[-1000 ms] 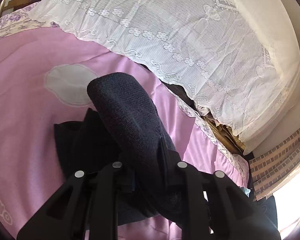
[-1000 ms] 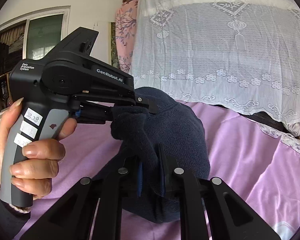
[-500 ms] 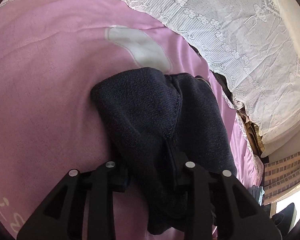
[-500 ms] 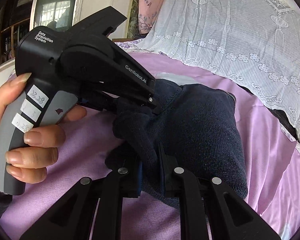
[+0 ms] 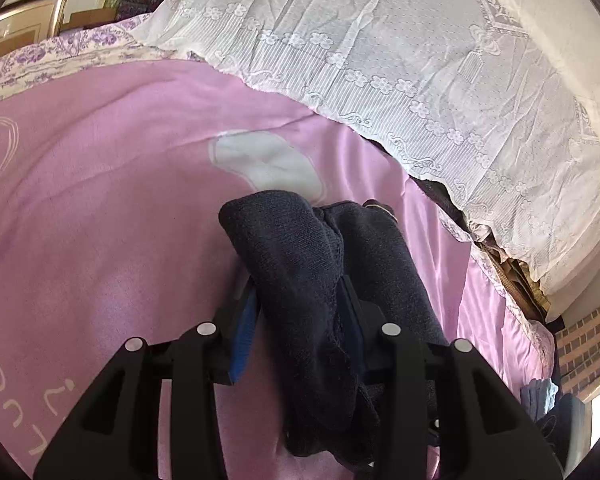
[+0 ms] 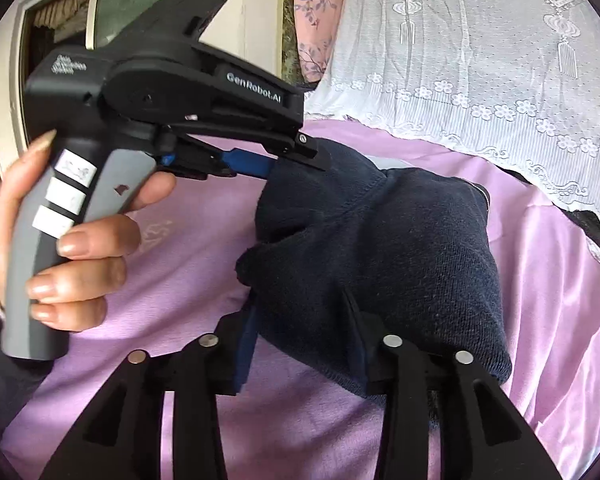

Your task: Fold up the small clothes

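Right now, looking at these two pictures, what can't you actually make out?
- What kind of garment the dark knit garment is: bunched up in both views.
- Whether the left tool and the right tool grip it or just straddle it: cloth covers the fingertips.
- What lies under the lace cover: draped over it.
- Labels on the left tool's handle: blurred in the right wrist view.

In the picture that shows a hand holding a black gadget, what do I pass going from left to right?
The person's hand on the grey grip → the black left gripper it holds → the dark navy knitted garment → pink bedsheet, with the white lace cover above it.
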`<state>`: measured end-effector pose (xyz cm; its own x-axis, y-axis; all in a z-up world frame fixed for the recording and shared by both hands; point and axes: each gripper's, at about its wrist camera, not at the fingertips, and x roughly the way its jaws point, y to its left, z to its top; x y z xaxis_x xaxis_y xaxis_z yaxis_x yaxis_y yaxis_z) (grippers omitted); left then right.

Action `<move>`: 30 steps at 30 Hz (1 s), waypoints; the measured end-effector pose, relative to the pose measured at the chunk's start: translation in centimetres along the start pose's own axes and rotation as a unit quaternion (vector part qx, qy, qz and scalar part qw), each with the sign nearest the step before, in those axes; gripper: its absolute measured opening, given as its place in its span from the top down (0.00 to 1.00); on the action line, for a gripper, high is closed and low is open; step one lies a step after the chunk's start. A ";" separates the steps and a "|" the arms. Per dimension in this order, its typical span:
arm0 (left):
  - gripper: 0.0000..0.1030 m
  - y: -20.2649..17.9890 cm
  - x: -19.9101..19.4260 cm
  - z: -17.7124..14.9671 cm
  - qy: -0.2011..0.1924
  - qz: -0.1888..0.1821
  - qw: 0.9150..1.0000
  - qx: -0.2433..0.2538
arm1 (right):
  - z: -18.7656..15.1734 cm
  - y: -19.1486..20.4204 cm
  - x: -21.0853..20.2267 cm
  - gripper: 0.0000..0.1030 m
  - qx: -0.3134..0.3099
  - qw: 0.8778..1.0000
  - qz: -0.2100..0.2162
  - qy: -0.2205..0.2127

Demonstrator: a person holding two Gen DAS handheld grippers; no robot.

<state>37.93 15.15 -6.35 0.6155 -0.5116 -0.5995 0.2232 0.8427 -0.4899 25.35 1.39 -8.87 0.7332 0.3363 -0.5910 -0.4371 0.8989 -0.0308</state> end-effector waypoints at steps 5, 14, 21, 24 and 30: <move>0.58 -1.6 -1.4 -0.3 -0.023 0.003 0.999 0.025 | 0.6 -3.3 -3.4 0.58 0.057 0.998 0.018 -0.036; 0.40 -1.7 -4.6 0.4 -0.076 -0.004 0.997 0.014 | 0.8 -10.6 -4.3 0.70 0.231 0.969 0.054 -0.066; 0.39 -5.6 -0.4 -1.6 0.003 -0.034 0.996 0.081 | 4.5 -12.9 -1.0 0.72 0.258 0.961 0.059 -0.078; 0.34 -6.0 2.3 -2.4 0.048 0.004 0.992 0.114 | 5.4 -14.5 1.8 0.72 0.279 0.957 0.066 -0.044; 0.17 -6.6 6.2 -4.4 0.072 0.111 0.974 0.184 | 2.3 -16.1 6.4 1.00 0.307 0.948 0.074 0.032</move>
<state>36.99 5.66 -9.58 0.5732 -0.3062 -0.7600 0.3691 0.9246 -0.0941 38.30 -10.27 -10.32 0.6450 0.4720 -0.6010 -0.1325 0.8436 0.5203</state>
